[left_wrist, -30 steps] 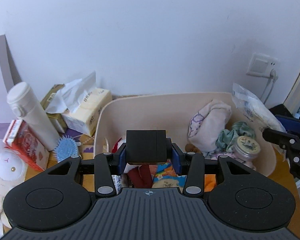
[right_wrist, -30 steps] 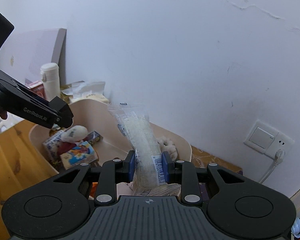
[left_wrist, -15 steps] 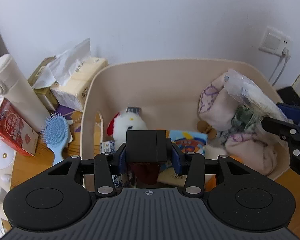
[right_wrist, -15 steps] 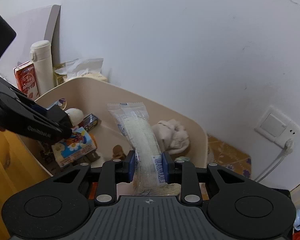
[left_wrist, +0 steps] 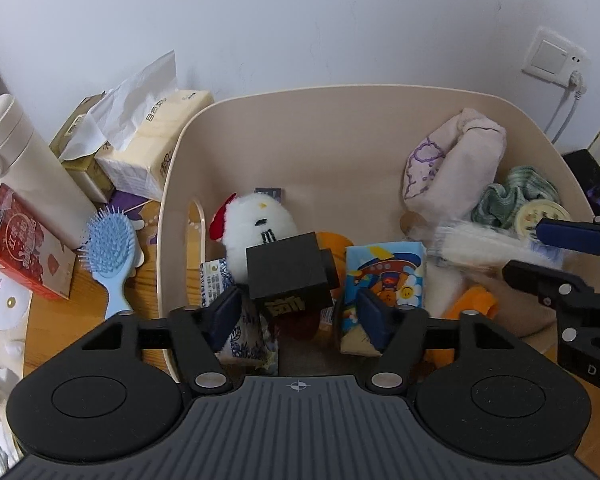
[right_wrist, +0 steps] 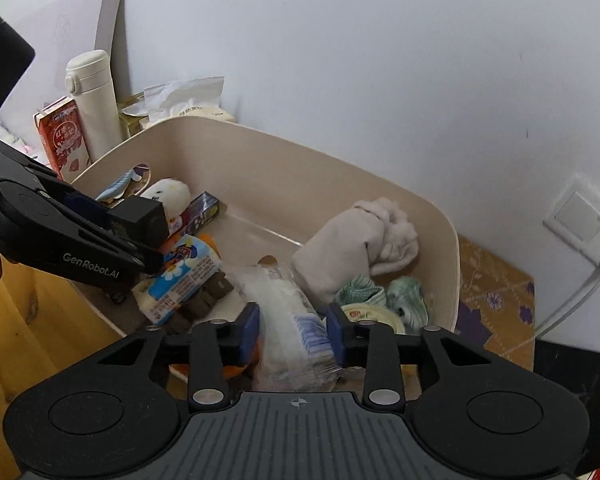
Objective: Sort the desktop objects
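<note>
A beige bin holds several items. My left gripper is open above the bin's near left side; a black box lies loose just beyond its fingers, among the contents. My right gripper is open over the bin's near right side; a clear plastic packet of white material lies between its fingers, resting on the contents. The right gripper also shows in the left wrist view.
In the bin: white plush, blue cartoon pack, pink cloth, green scrunchie, round tin. Left of the bin: blue hairbrush, white flask, red carton, tissue pack. Wall socket at right.
Both grippers lowered into the bin and opened. The left one let go of the black box; the right one let go of the plastic packet, which now lies flat.
</note>
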`<state>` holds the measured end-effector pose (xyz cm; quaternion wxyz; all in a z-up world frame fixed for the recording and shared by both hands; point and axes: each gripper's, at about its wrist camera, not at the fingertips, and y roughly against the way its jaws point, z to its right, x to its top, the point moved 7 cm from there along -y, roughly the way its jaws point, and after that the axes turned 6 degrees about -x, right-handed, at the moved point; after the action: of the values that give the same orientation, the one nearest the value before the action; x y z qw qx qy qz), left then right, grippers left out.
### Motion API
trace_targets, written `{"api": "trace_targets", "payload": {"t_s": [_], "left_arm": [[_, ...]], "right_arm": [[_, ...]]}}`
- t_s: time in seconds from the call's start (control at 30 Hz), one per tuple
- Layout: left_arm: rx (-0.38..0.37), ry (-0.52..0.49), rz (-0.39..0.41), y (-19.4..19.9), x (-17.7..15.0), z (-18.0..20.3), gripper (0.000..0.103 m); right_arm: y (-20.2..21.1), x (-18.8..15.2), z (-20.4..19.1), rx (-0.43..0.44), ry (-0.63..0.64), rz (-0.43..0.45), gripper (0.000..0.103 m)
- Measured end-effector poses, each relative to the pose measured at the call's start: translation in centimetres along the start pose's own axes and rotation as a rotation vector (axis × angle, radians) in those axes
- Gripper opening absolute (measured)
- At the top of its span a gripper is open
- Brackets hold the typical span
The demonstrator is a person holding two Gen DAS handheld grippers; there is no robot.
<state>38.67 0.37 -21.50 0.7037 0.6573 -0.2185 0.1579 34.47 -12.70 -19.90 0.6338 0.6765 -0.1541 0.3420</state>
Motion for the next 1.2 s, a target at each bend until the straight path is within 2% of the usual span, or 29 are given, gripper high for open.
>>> {"api": "trace_targets", "payload": {"t_s": [0.17,0.3,0.4,0.5,0.87,1.03,1.13,1.2], "left_arm": [[0.019,-0.011,-0.002,0.4,-0.2,0.1,0.072],[0.019,-0.010,0.007,1.2,-0.2,0.3,0.073],[0.021,-0.009,0.015,1.8,-0.2,0.6,0.076],[0.034,-0.003,0.011,2.5,-0.4,0.8,0.077],[0.013,0.017,0.014,6.8,-1.3,2.1,0.080],[0.011,0.016,0.018,9.4,-2.2,2.7,0.081],[0.018,0.023,0.020,11.0,-3.0,3.2,0.082],[0.006,0.024,0.019,11.9,-3.6,3.7,0.082]], "right_arm": [[0.6,-0.1,0.5,-0.001,-0.043,0.004,0.061],[1.5,0.0,1.4,0.007,-0.113,0.012,0.078],[2.2,-0.2,1.9,0.015,-0.153,0.019,0.079],[3.0,-0.3,2.2,0.016,-0.180,0.025,0.091],[6.0,-1.3,2.5,0.014,-0.199,0.039,0.094],[8.2,-2.0,2.0,0.050,-0.221,0.029,0.094],[9.6,-2.5,2.1,0.033,-0.259,0.012,0.102],[10.9,-2.9,2.2,0.022,-0.280,0.017,0.103]]}}
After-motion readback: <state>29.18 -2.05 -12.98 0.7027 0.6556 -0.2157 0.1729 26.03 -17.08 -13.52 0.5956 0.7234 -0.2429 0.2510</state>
